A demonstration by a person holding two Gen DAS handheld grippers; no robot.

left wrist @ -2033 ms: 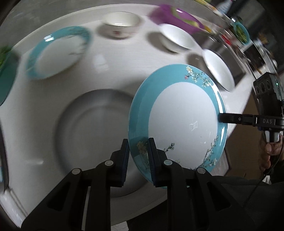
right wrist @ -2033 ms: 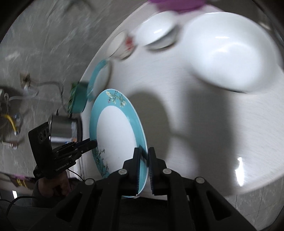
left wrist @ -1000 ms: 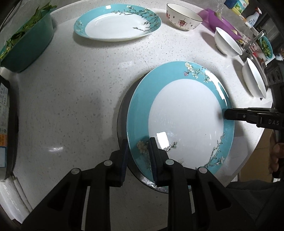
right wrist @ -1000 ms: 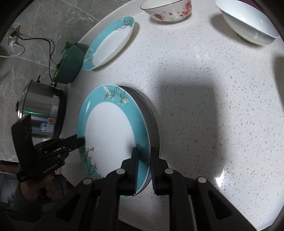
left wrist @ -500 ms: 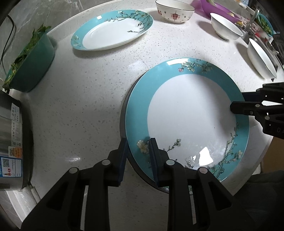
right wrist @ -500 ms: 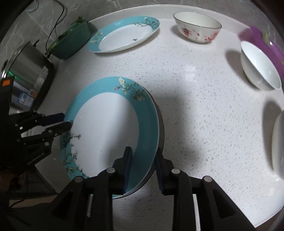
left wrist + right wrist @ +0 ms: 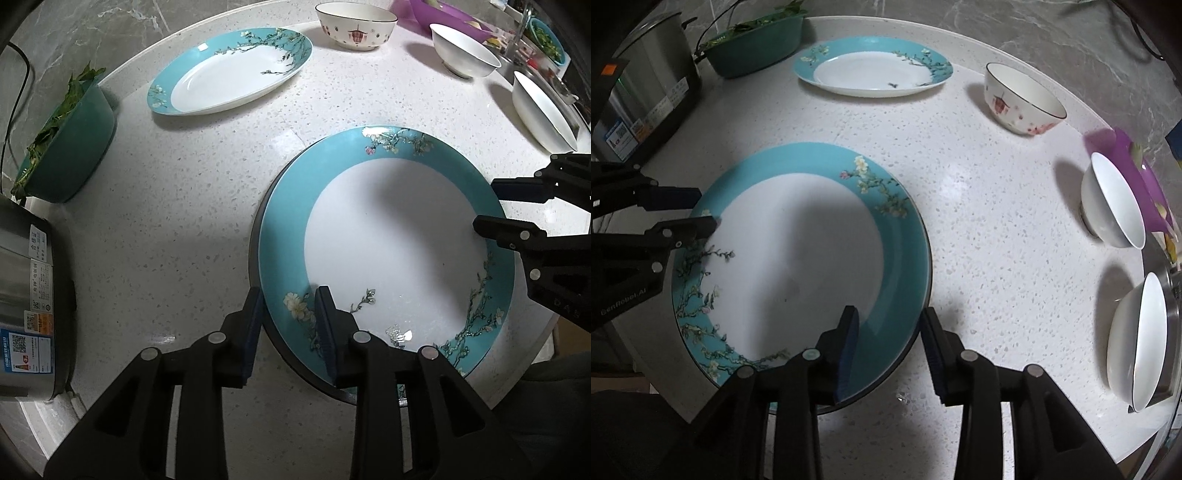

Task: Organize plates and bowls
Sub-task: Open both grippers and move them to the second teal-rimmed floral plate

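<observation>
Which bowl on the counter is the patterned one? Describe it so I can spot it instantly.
On the white counter, look past the near teal plate to the far edge, just right of the oval teal plate. That bowl has red motifs and a dark rim; the others are plain white.

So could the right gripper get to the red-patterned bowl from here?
Probably yes: the right gripper is opening off the near blue plate, and bare countertop lies between it and the red-patterned bowl.

Plate (image 7: 388, 236) now lies flat; both tools opening.
</observation>
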